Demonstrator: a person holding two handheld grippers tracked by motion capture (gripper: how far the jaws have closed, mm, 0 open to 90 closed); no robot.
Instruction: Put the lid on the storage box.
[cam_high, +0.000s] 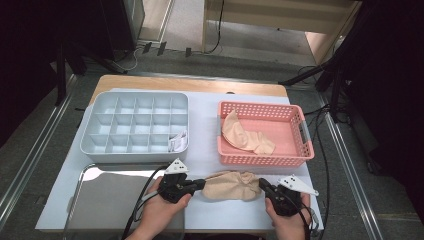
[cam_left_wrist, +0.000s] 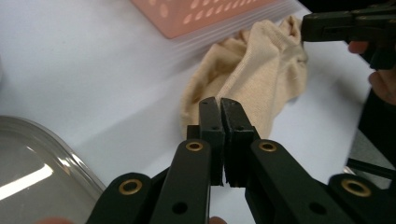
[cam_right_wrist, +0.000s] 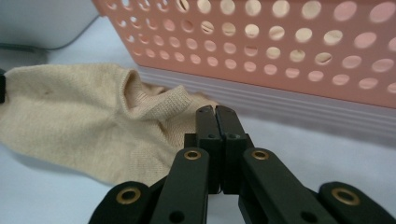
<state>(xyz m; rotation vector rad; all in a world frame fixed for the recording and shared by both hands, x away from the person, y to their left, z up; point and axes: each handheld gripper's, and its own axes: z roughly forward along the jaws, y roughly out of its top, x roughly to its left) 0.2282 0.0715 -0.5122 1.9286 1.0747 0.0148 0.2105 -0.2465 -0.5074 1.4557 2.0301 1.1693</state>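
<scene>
Near the front edge of the counter (cam_high: 200, 145), which is covered by a pale sheet, we hold a beige sock (cam_high: 231, 185) stretched between our two grippers: the left gripper (cam_high: 200, 184) is clamped on its left end and the right gripper (cam_high: 262, 185) on its right end, both with jaws pressed together. Behind it sit a pink perforated basket (cam_high: 300, 150) holding another beige sock (cam_high: 245, 134) toward the right edge, a grey compartment tray (cam_high: 100, 112) toward the left, and a shiny metal tray (cam_high: 100, 185) at the front left corner. Around the counter we see grey floor with metal rails and dark stands.
</scene>
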